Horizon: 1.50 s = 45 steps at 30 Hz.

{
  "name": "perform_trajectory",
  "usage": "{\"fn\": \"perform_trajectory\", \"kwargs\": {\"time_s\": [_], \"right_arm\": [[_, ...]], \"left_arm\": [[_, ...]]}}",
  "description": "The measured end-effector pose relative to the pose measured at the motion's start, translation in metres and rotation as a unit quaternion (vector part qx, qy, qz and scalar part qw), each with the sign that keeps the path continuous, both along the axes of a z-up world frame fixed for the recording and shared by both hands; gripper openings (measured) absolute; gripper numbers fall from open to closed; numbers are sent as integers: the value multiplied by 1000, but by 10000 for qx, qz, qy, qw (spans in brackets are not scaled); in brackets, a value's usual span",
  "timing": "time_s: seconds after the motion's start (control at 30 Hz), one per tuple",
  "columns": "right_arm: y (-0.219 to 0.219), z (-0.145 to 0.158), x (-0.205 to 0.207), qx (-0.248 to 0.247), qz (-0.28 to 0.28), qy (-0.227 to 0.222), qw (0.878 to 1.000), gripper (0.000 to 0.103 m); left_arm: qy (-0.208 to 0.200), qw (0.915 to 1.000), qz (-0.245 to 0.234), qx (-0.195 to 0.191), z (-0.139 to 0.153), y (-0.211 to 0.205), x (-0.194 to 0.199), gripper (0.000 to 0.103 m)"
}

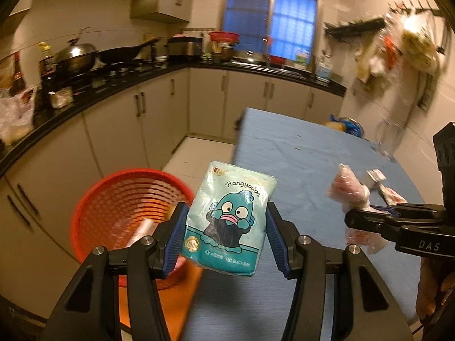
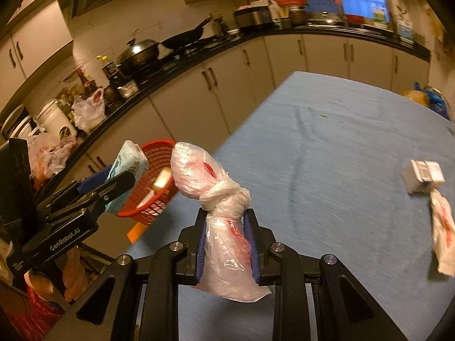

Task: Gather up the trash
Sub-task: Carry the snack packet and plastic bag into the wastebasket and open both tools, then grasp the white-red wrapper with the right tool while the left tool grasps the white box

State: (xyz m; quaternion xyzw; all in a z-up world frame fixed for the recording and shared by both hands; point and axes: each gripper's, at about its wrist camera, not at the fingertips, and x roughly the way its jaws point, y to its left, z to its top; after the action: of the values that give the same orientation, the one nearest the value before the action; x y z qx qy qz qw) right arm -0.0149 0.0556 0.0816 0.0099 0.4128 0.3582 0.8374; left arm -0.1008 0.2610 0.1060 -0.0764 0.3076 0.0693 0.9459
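Note:
My left gripper [image 1: 226,221] is shut on a teal tissue pack [image 1: 230,216] printed with a cartoon fish, held above the blue table's left edge. The red mesh basket [image 1: 125,196] stands just left of it, below table level, with some scraps inside. My right gripper [image 2: 226,224] is shut on a knotted clear plastic bag [image 2: 219,207] with red print, held over the table. In the right wrist view the left gripper [image 2: 112,183] and the tissue pack [image 2: 128,170] hang in front of the basket [image 2: 155,176]. The right gripper [image 1: 358,220] with the bag [image 1: 349,190] also shows in the left wrist view.
On the blue table [image 2: 341,142] lie a small white carton [image 2: 423,177] and a crumpled white-and-red wrapper [image 2: 442,233] at the right. A blue bag [image 2: 435,99] sits at the far corner. A black counter [image 1: 113,91] with pots and pans runs along the cabinets.

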Motion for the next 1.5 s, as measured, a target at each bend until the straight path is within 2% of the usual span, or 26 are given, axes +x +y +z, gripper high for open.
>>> {"fn": "perform_trajectory", "kwargs": {"time_s": [0.33, 0.53, 0.67, 0.87, 0.93, 1.17, 1.5], "right_arm": [[94, 12, 5, 161, 660, 222, 9974, 27], [150, 4, 15, 262, 909, 546, 9940, 28], [184, -10, 37, 320, 915, 952, 9907, 28], [226, -30, 61, 184, 835, 1193, 9892, 30], [234, -35, 68, 179, 804, 1237, 9889, 30], [248, -41, 79, 92, 852, 1268, 9882, 43], [207, -18, 67, 398, 780, 1070, 9904, 43]], "left_arm": [[117, 9965, 819, -109, -10, 93, -17, 53], [352, 9943, 968, -285, -36, 122, -9, 53], [508, 9932, 981, -365, -51, 132, -3, 53], [591, 9927, 955, -429, -67, 142, 2, 54], [625, 9923, 957, -478, -71, 145, 4, 54], [594, 9924, 944, -523, -70, 145, 4, 59], [470, 9932, 919, -543, -58, 138, 0, 62]]}}
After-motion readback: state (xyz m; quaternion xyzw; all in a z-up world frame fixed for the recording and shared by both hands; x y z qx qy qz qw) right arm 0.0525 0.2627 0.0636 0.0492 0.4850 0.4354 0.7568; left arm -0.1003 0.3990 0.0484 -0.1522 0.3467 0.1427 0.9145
